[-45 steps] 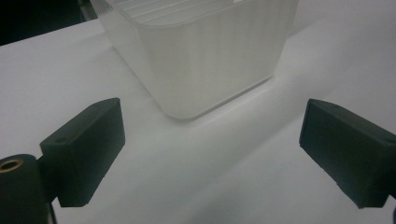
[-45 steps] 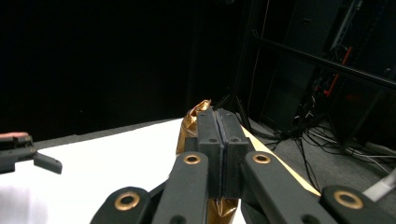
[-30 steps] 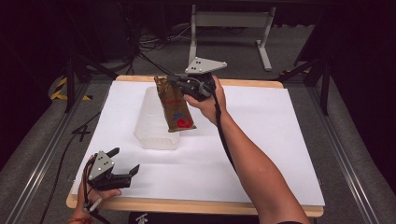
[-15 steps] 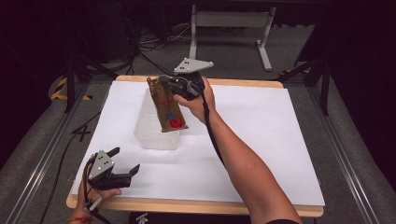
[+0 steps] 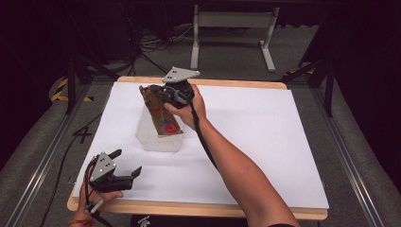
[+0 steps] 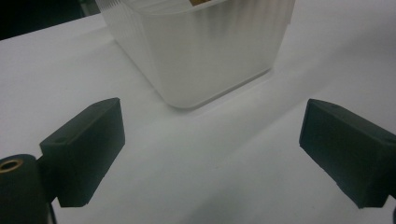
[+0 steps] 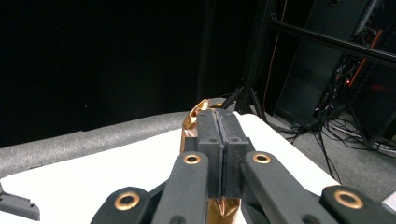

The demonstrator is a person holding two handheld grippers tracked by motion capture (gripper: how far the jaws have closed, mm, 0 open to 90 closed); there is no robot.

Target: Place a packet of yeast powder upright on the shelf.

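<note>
White table sheet (image 5: 265,142), one bin, one packet, two grippers.
High view: right gripper (image 5: 163,94) clamps one brown packet (image 5: 163,118) over one clear bin (image 5: 158,139); left gripper (image 5: 124,163) rests apart. Left gripper view: jaws spread, bin (image 6: 205,51) ahead. Right gripper view: jaws pinch packet (image 7: 191,123).

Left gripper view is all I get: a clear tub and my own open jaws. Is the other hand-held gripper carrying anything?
Observer: Yes. The right hand-held gripper is shut on the top edge of a brown snack packet.
Operator: Where is the packet relative to the tub?
Observer: In the high view its lower end hangs at the clear tub; I cannot tell whether it is inside.
Operator: And where is my gripper on the table?
Observer: The left hand-held gripper sits near the front left corner of the white table, apart from the tub.
</note>
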